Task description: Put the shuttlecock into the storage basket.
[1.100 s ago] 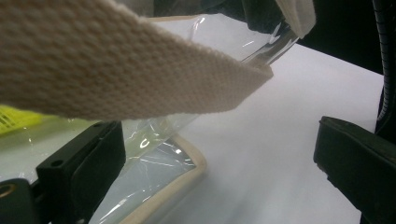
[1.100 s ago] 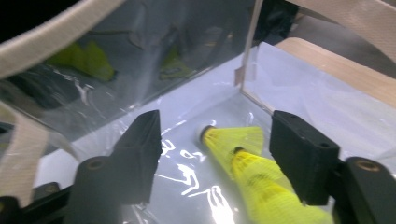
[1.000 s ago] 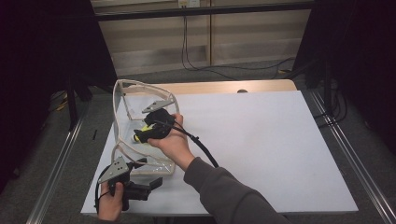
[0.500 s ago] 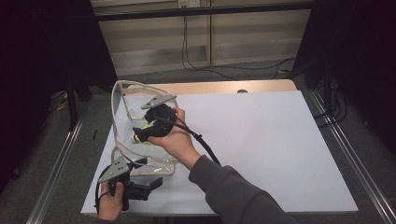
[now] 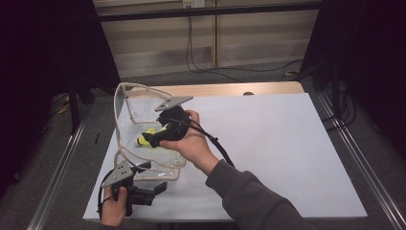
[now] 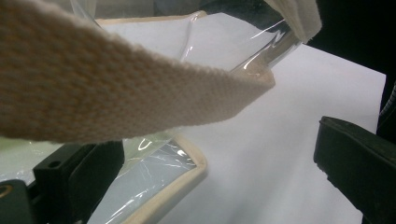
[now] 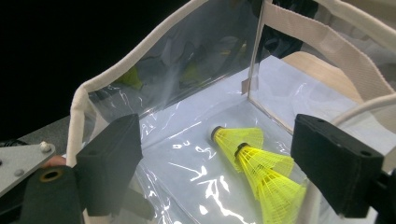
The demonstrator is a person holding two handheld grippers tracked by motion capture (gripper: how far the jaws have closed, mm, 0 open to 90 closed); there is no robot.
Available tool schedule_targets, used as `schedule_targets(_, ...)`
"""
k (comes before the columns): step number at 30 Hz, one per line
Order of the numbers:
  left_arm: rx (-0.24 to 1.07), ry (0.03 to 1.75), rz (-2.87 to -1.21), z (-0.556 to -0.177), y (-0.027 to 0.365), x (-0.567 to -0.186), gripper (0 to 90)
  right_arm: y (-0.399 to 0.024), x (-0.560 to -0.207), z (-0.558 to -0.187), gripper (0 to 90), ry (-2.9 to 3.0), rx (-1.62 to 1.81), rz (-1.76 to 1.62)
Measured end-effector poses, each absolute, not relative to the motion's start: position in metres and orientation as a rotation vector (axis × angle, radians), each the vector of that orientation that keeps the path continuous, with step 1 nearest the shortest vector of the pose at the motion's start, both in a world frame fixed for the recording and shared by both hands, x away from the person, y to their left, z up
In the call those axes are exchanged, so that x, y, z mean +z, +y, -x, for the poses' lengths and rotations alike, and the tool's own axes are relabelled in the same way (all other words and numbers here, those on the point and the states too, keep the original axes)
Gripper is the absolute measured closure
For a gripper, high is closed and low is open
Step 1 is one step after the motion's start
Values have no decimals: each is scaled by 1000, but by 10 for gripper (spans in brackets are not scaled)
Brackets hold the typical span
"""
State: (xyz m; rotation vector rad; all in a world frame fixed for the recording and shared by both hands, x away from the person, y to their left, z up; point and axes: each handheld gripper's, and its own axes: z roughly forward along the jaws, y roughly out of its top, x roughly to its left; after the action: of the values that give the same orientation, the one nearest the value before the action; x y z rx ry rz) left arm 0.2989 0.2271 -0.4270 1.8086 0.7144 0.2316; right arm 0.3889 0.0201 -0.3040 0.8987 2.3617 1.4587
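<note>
Right tool [image 5: 143,140] reaching into the clear bag [image 5: 125,125], jaws just opened wide above two yellow shuttlecocks [image 7: 254,161], left tool [image 5: 160,187] wide around the bag's strap [image 6: 116,88] on the white worktop [image 5: 277,143]

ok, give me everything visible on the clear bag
The clear bag is soft see-through plastic edged in cream fabric trim, with cream woven straps. It lies on the white table at its left side, mouth held open, walls standing. Three yellow shuttlecocks, nested together, lie on its creased, glossy bottom. The left gripper is at the near rim, a strap across its view. The right gripper hovers above the opening, jaws just opened, nothing between them.
</note>
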Motion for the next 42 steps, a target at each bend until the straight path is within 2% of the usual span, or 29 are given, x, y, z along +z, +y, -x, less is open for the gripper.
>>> schedule_targets(22, 237, 721, -1811, -298, 226, -427, 18, -32, -301, -377, 94, 2369, 1537, -870)
schedule_targets(42, 239, 717, -1813, -297, 226, -427, 20, -66, -317, -372, 75, 2353, 1596, -844)
